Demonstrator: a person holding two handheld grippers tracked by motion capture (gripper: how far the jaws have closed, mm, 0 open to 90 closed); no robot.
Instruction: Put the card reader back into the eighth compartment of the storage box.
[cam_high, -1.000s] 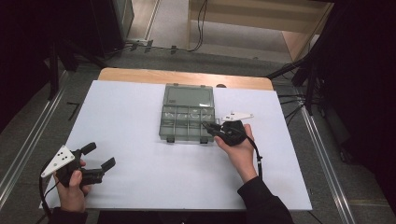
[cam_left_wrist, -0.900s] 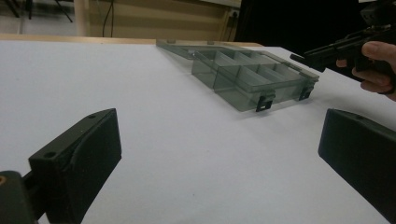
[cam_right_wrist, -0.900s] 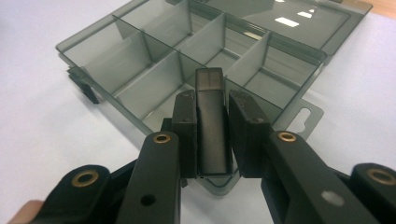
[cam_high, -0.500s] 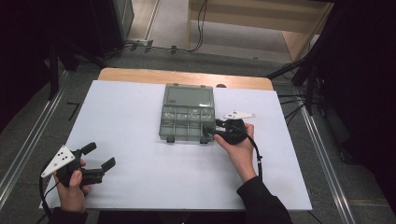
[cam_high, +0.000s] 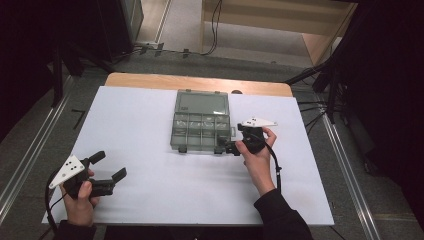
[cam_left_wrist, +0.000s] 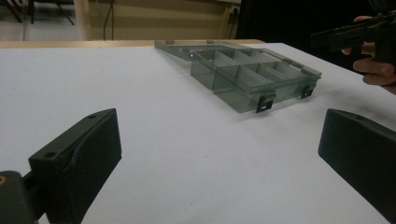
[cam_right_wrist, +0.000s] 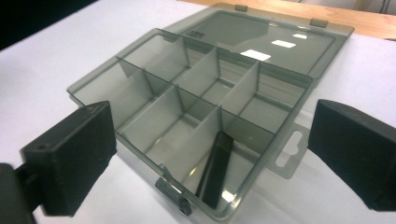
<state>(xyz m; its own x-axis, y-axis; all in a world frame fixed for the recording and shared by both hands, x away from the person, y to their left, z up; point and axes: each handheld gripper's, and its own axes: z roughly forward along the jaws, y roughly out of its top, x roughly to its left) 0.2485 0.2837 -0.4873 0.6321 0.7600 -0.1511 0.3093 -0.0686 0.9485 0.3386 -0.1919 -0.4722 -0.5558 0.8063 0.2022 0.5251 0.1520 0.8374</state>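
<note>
Box: the smoke-grey box sits mid-tabletop, toward the far edge, with its lid folded flat back so every compartment lies open from above.
Stick: a small black stick leans in the near corner compartment, one end on the floor and the other against a divider — the tilt of a thing let drop, I'd say, not laid.
Right gripper: the right gripper hovers at the box's near right corner, and its jaws have just been opening. They now stand wide, with nothing pinched between them. They straddle the stick's compartment, which fits a fresh release.
Left gripper: the left gripper rests near the near left corner of the tabletop, well apart from the box. Its jaws are spread and empty, likely parked out of the way while the other hand works.
Stick's make: too dark in that compartment to tell what it is.
</note>
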